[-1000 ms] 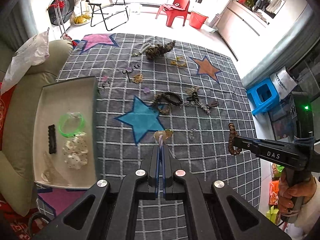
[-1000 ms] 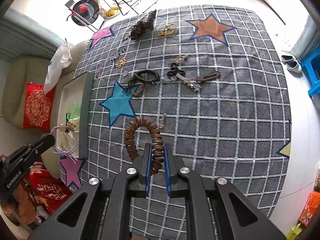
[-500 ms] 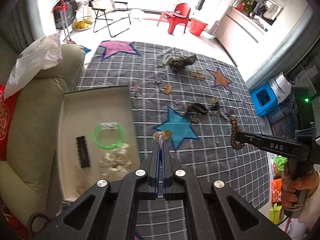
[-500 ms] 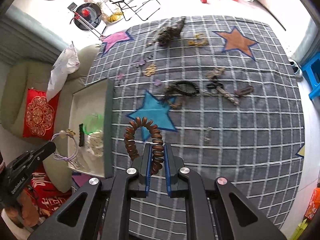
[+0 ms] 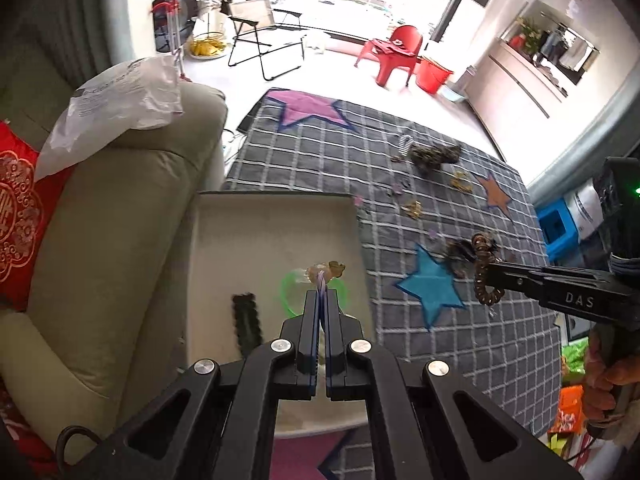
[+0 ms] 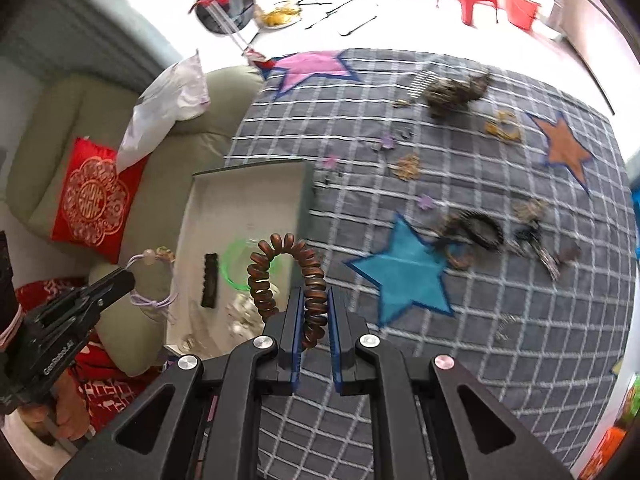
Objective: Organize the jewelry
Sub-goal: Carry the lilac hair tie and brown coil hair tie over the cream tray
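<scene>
My left gripper (image 5: 322,294) is shut on a thin purple cord bracelet (image 5: 325,271) with beads and holds it above the white tray (image 5: 264,220), over a green ring (image 5: 289,292). It also shows in the right wrist view (image 6: 154,280). My right gripper (image 6: 314,296) is shut on a brown spiral hair tie (image 6: 286,270), just right of the tray (image 6: 248,196) and above the grey checked cloth (image 6: 500,300). In the left wrist view the hair tie (image 5: 484,276) hangs from the right gripper's tip.
The tray also holds a black hair clip (image 5: 246,322) and a white scrunchie (image 6: 240,312). Several jewelry pieces lie on the cloth: a black bracelet (image 6: 478,230), gold pieces (image 6: 504,126), a dark pile (image 6: 456,92). A beige sofa (image 5: 120,220) with a red cushion (image 6: 94,200) is left.
Both grippers have moved left with their items. The left one now hangs over the tray; the right one is close beside the tray.
</scene>
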Motion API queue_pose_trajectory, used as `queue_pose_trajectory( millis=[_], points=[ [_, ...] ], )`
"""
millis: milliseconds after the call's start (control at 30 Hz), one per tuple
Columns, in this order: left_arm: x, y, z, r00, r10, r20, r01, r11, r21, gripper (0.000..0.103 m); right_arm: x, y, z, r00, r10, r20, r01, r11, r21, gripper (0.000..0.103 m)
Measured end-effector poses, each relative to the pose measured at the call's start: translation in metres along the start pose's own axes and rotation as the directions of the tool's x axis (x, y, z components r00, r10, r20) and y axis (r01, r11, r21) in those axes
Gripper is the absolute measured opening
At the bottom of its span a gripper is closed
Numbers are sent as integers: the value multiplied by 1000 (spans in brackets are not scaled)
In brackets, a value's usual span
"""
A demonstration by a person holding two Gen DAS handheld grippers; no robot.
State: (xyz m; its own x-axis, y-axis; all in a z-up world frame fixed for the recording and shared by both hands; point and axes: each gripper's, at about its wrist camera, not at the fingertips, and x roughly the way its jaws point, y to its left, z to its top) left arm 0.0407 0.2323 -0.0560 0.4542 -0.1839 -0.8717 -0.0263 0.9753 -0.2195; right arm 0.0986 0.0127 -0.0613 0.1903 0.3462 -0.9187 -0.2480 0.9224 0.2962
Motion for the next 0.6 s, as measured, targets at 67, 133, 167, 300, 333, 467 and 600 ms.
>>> queue_pose_trajectory(
  millis=[67, 133, 167, 300, 333, 467, 600],
  points=[
    [8, 9, 7, 1000, 10, 4, -10, 1000, -5, 3, 9, 11, 10, 1000, 3, -8, -3, 1000, -24, 12],
    [15, 17, 11, 1000, 17, 4, -17, 1000, -7, 3, 19, 19, 19, 1000, 11, -15, -12, 999, -37, 12],
    [20, 21, 15, 1000, 25, 3, -25, 1000, -7, 3, 24, 23, 24, 1000, 17, -20, -18, 999, -41, 12],
    [44, 36, 25, 999, 36, -4, -36, 999, -31, 3, 46, 33, 39, 999, 26, -41, -28, 998, -49, 12],
    [50, 38, 27, 999, 38, -5, -38, 999, -34, 3, 53, 36, 44, 999, 27, -47, -30, 998, -50, 12],
    [79, 51, 37, 998, 65, -13, -66, 997, -44, 3, 81, 42, 59, 997, 26, -66, -30, 998, -58, 12],
    [104, 62, 42, 996, 87, -22, -88, 994, -61, 3, 106, 44, 72, 996, 27, -87, -32, 998, -60, 12]
  ],
)
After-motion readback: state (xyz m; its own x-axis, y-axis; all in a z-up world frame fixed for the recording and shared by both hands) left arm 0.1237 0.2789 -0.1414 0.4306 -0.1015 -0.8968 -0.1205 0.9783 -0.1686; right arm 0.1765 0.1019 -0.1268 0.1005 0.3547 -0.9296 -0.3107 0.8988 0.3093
